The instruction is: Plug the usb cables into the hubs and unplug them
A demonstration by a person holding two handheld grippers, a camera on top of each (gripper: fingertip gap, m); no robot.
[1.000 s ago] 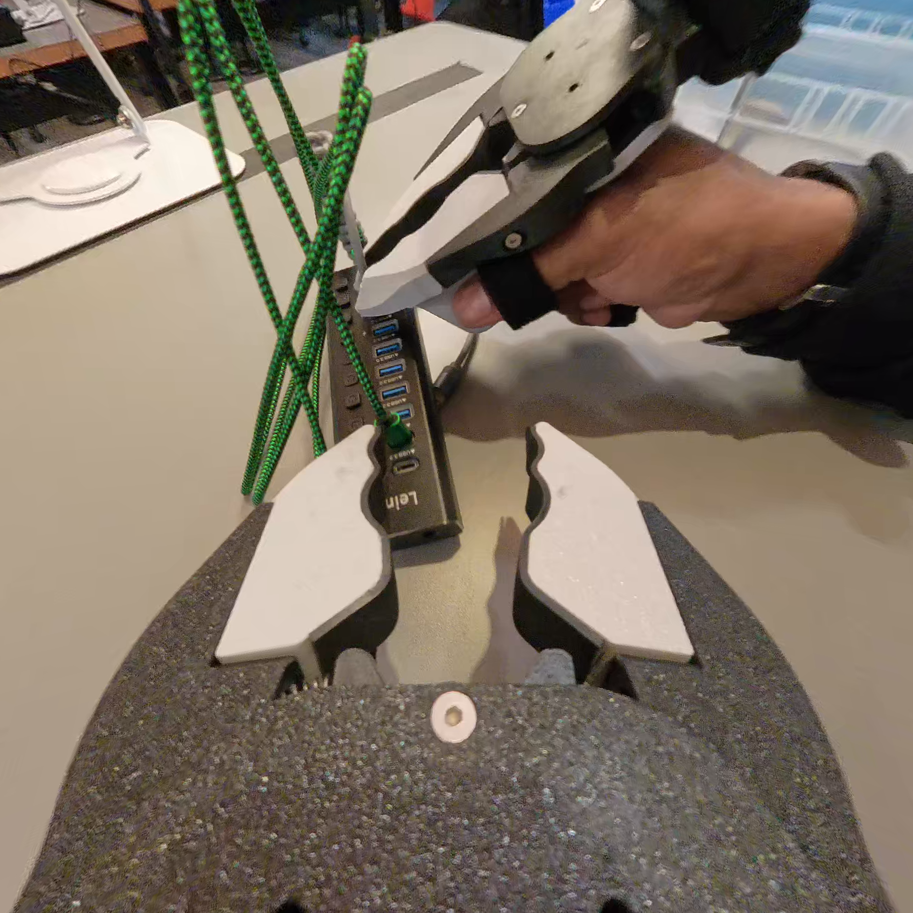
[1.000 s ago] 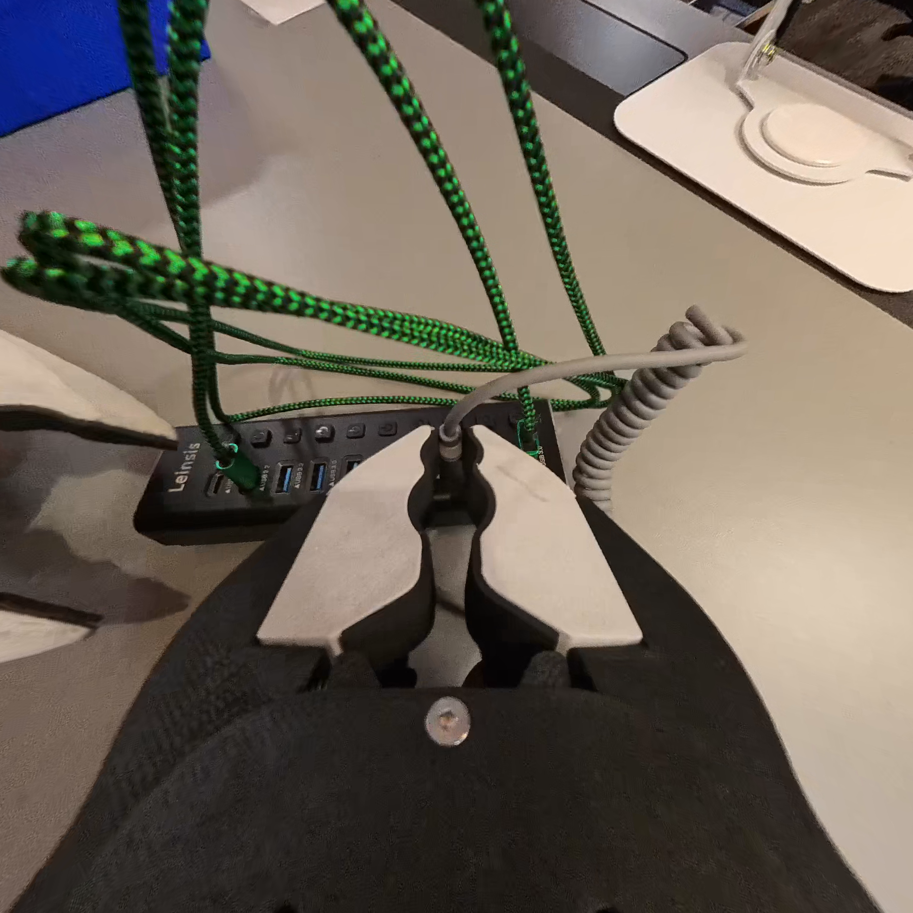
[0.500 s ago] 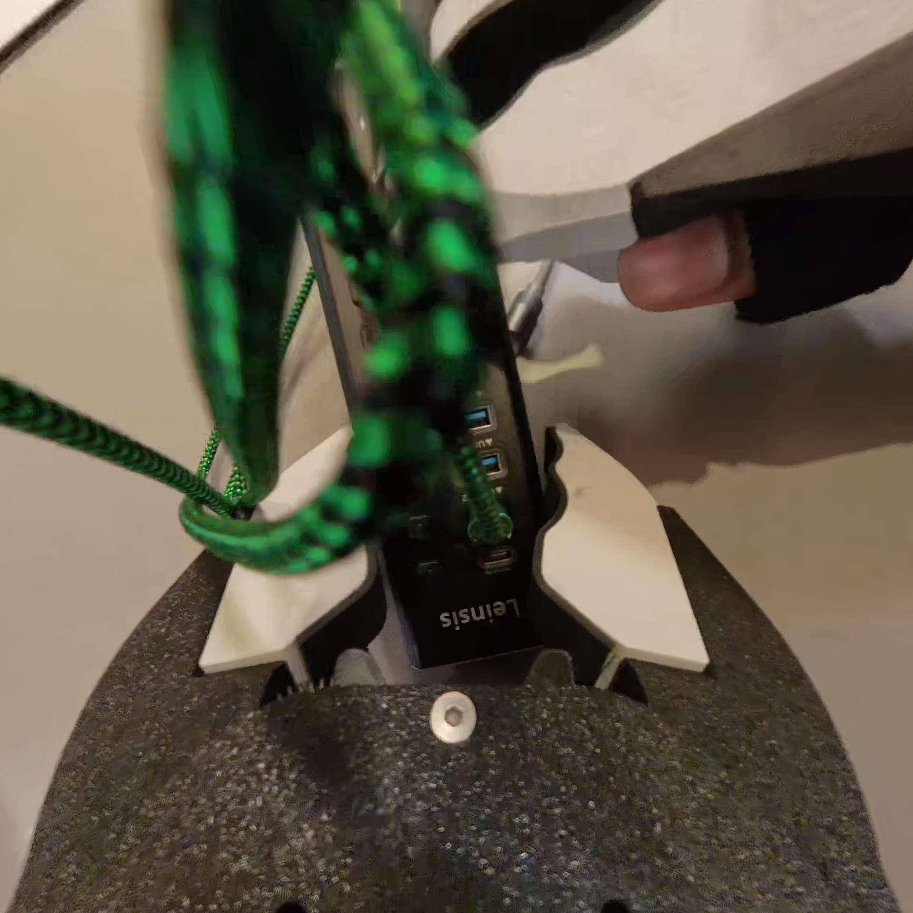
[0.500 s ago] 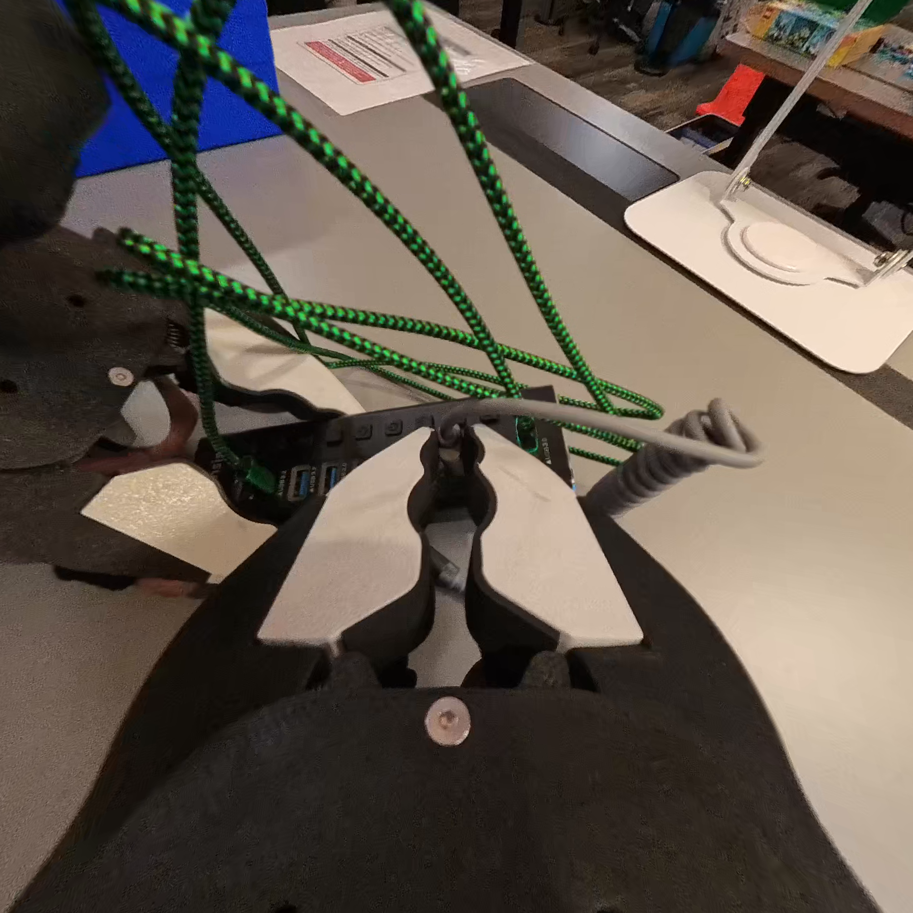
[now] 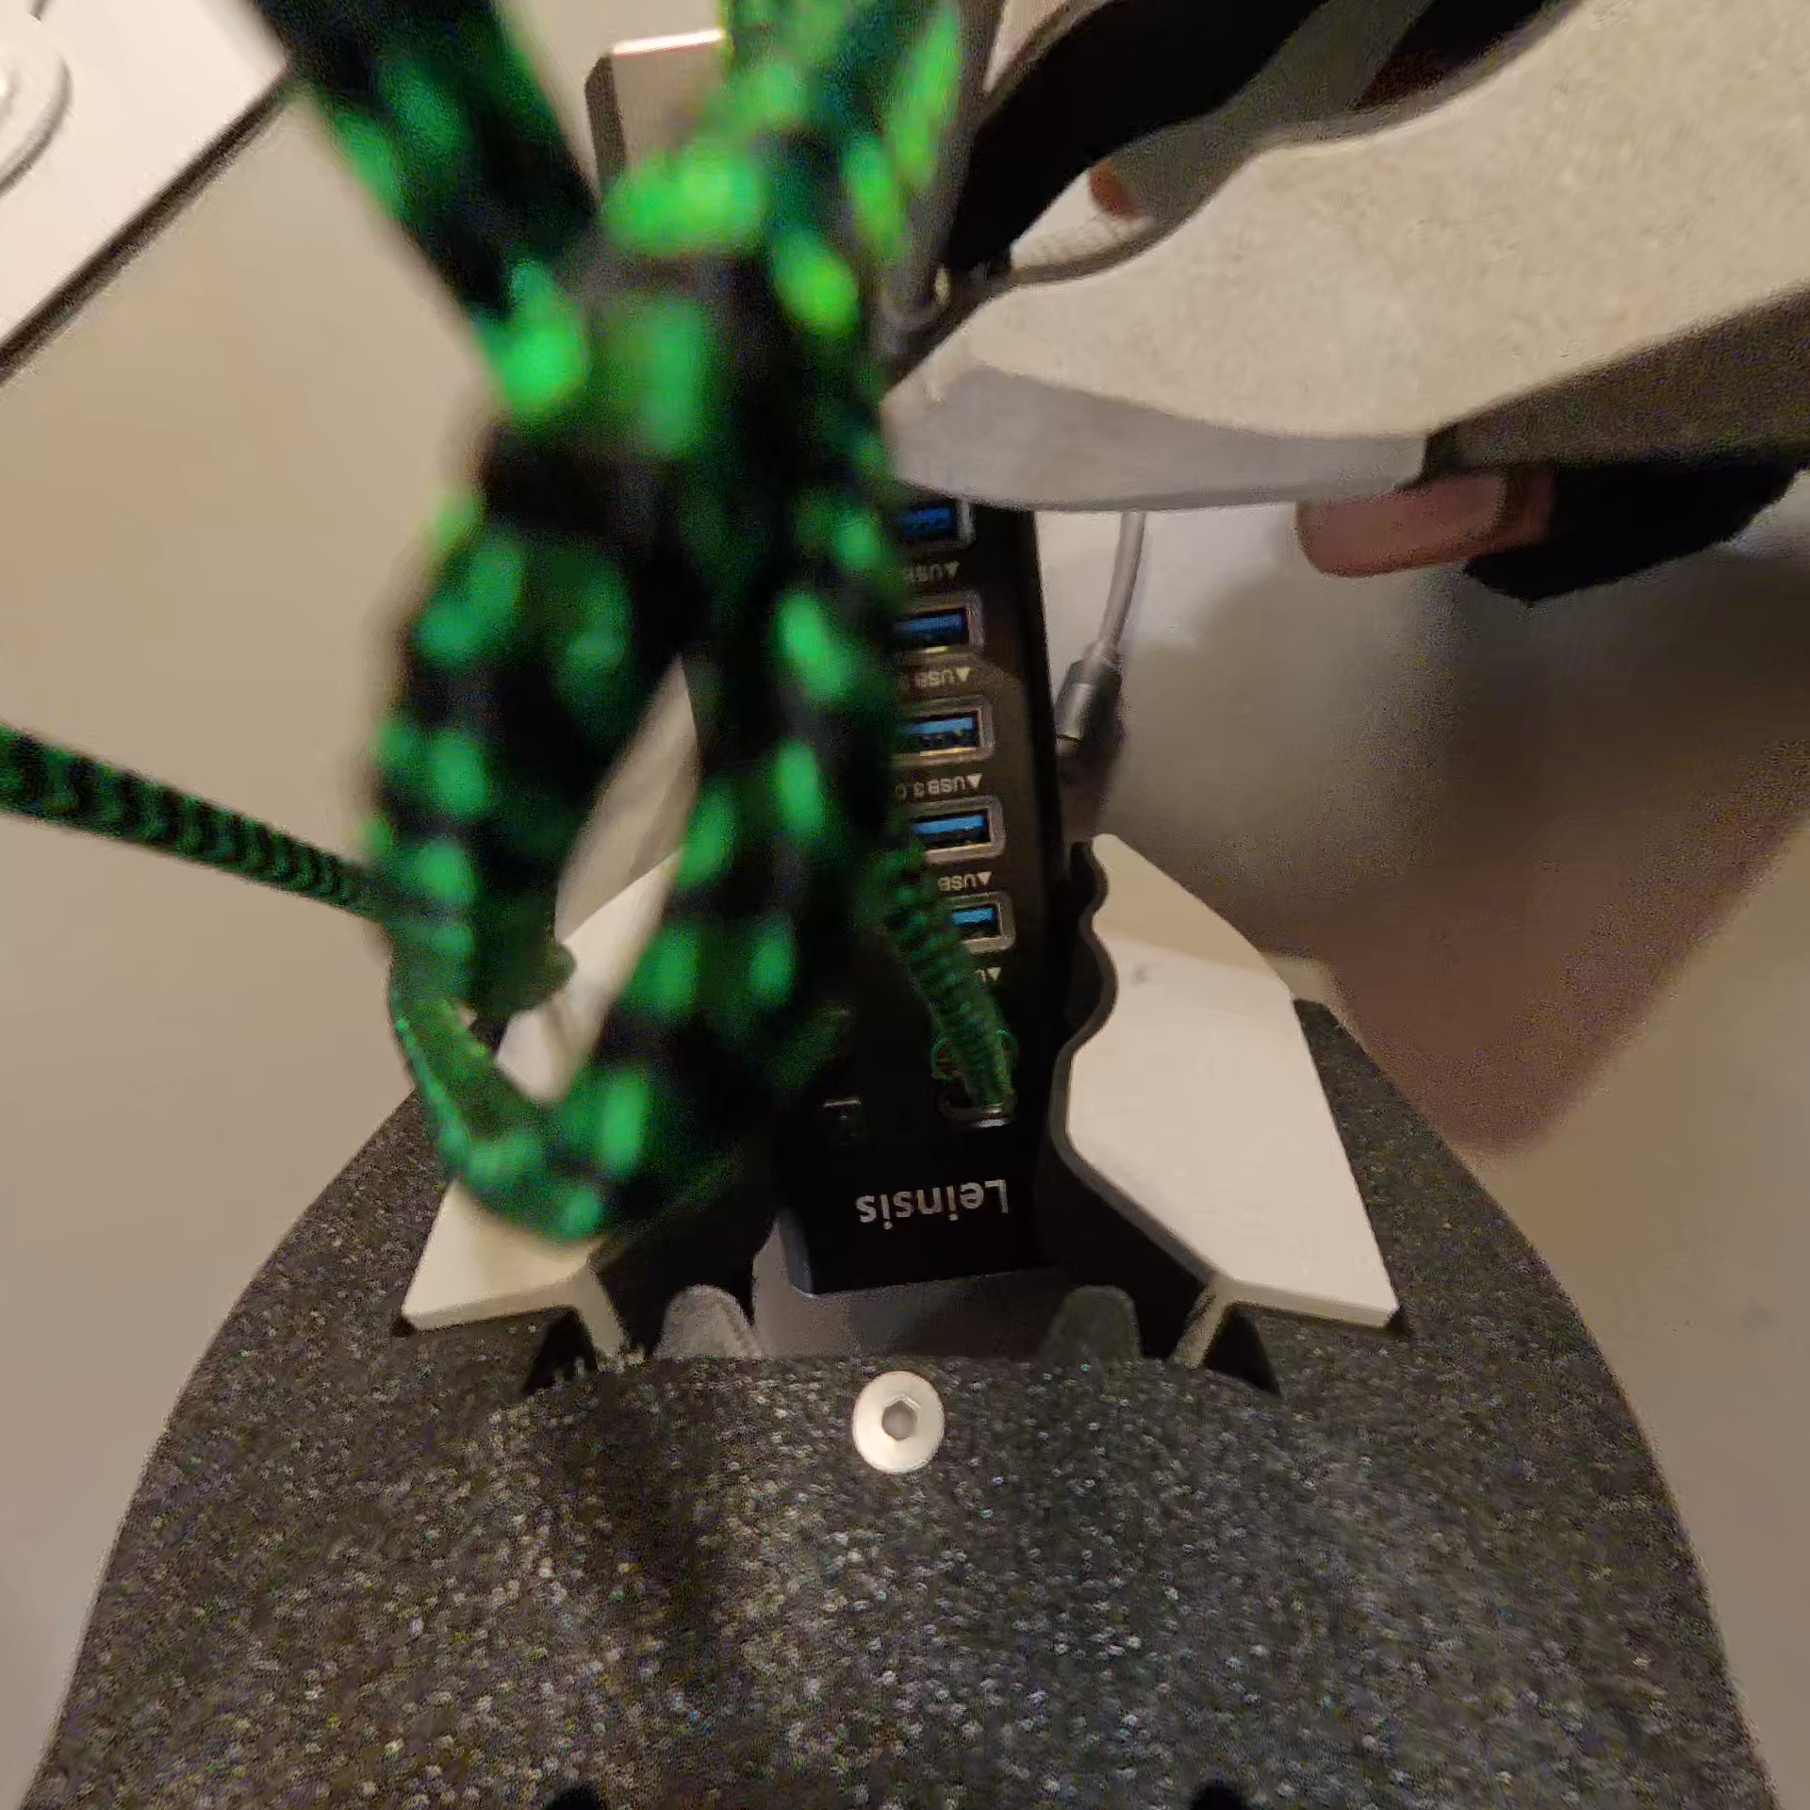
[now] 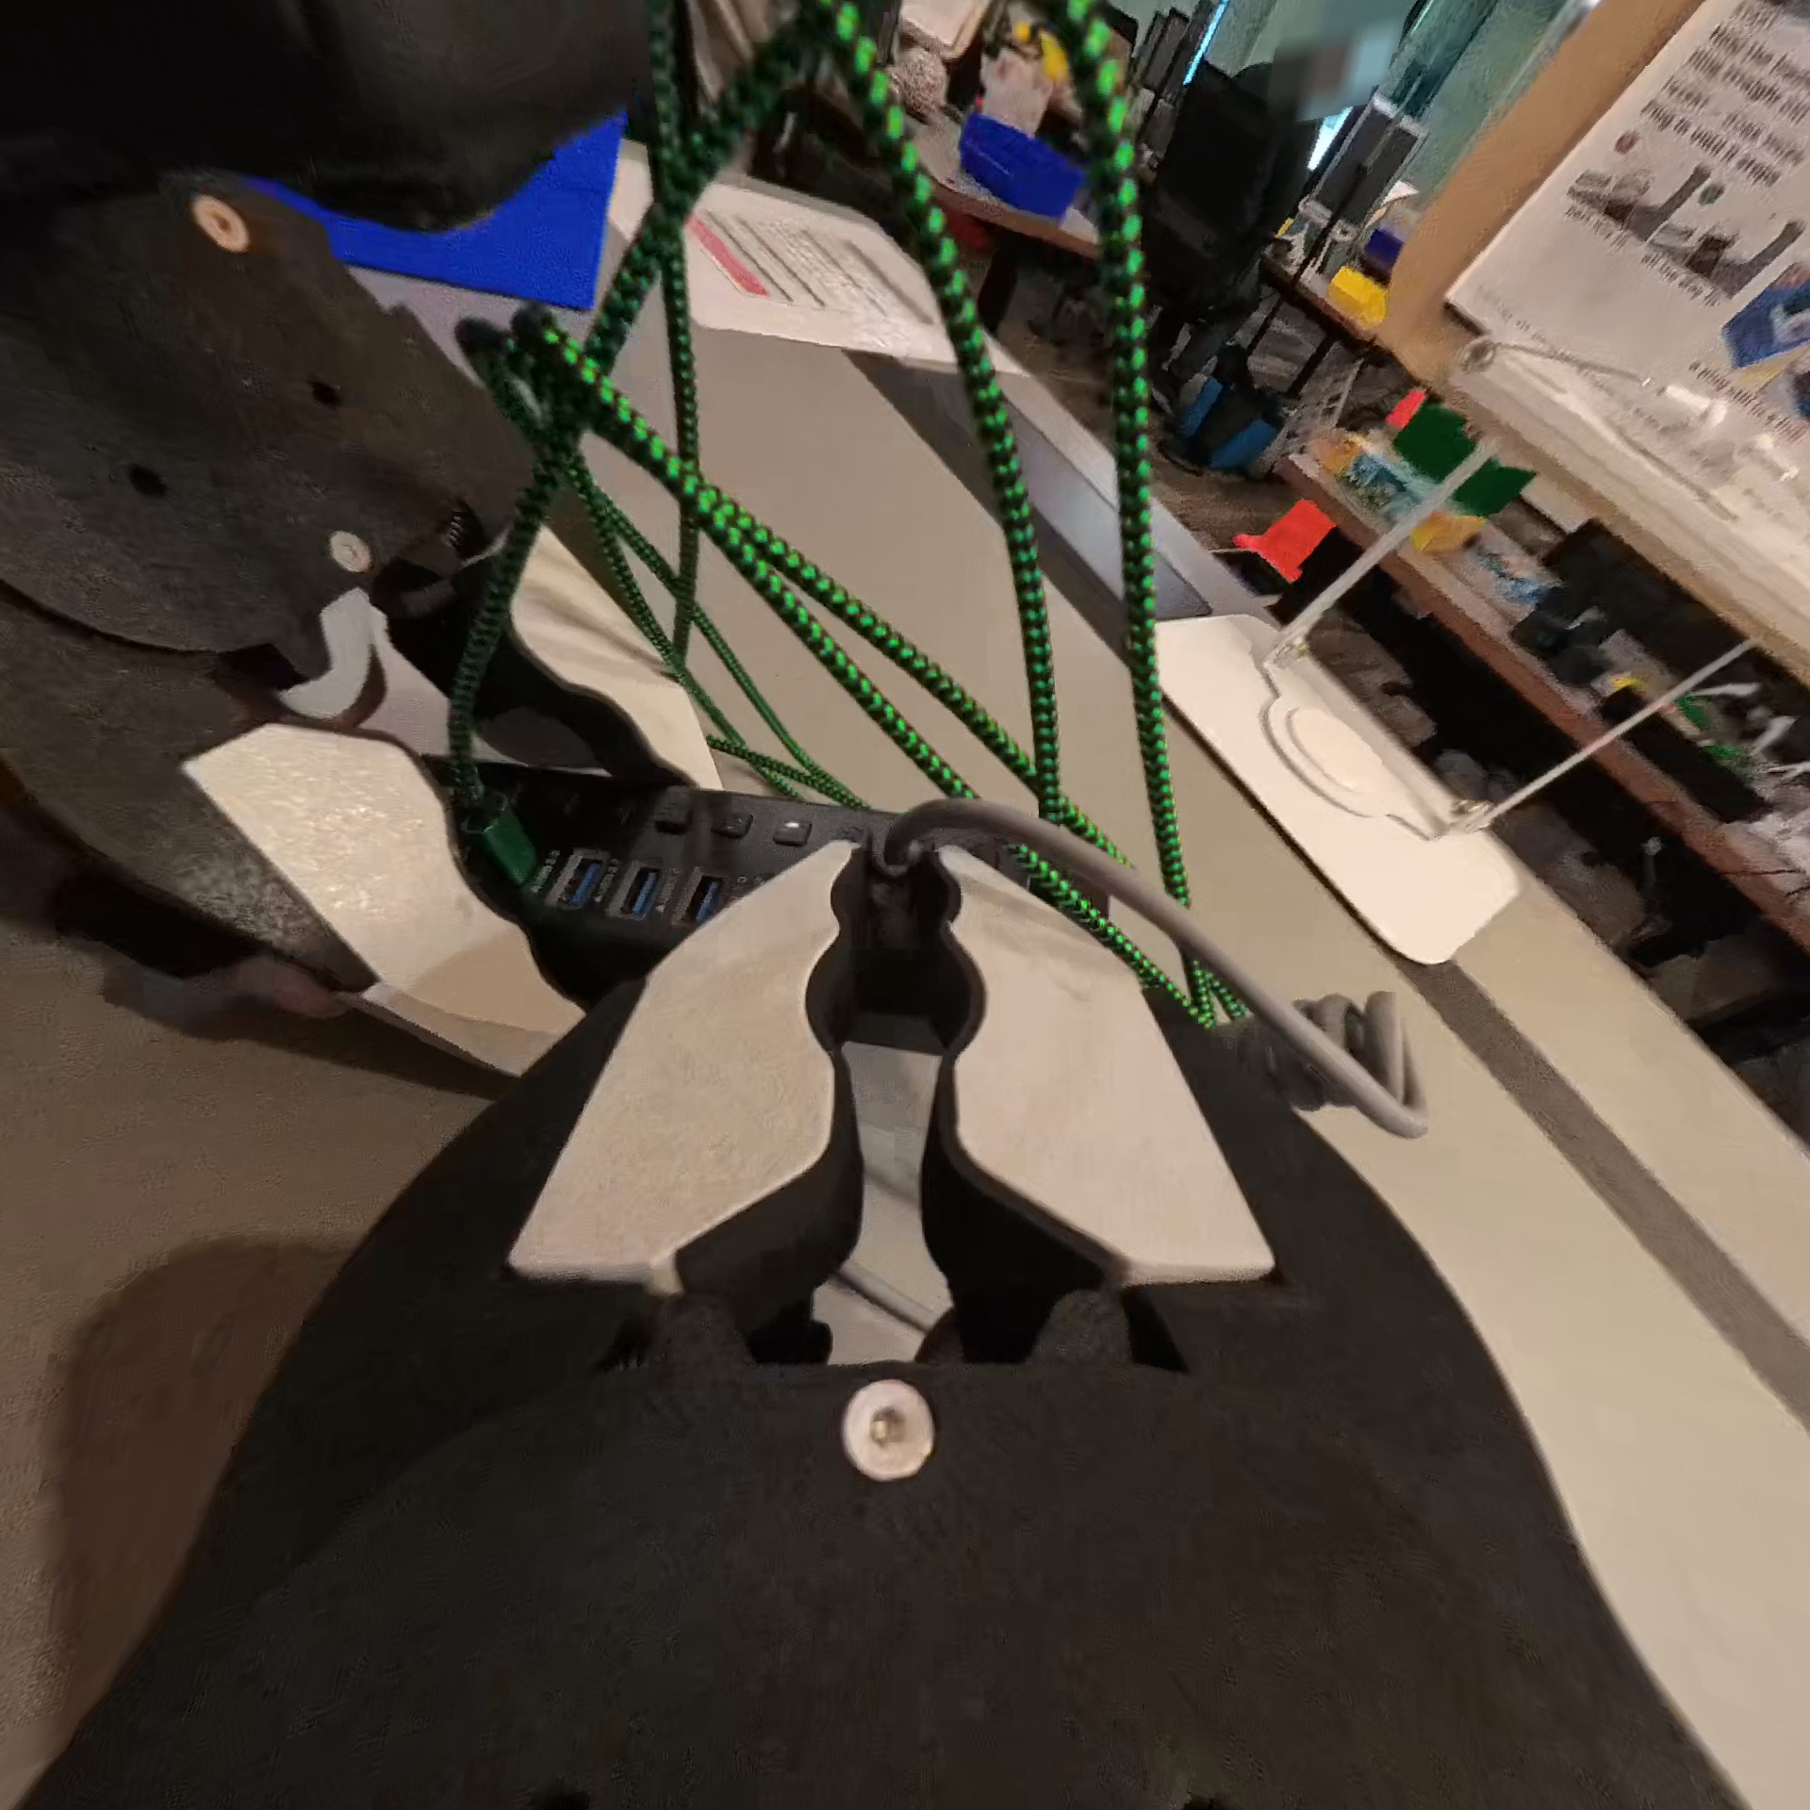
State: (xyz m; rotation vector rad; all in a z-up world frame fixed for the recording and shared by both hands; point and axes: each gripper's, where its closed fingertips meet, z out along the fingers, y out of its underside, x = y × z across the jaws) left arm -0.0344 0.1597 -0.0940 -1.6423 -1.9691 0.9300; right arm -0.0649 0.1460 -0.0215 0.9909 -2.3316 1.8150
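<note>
The hub's [image 5: 940, 979] left ports are hidden by blurred green cables [image 5: 627, 607]. Its far end is covered by the right gripper [image 5: 1322, 323]. The cables are cut off above.

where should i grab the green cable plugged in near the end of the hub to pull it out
Grip the green plug by its rigid shell, not the braided cord above it. Come from above the black hub, fingers on the shell's flat sides: it stands out of its port, so a pull along its axis should free it.
</note>
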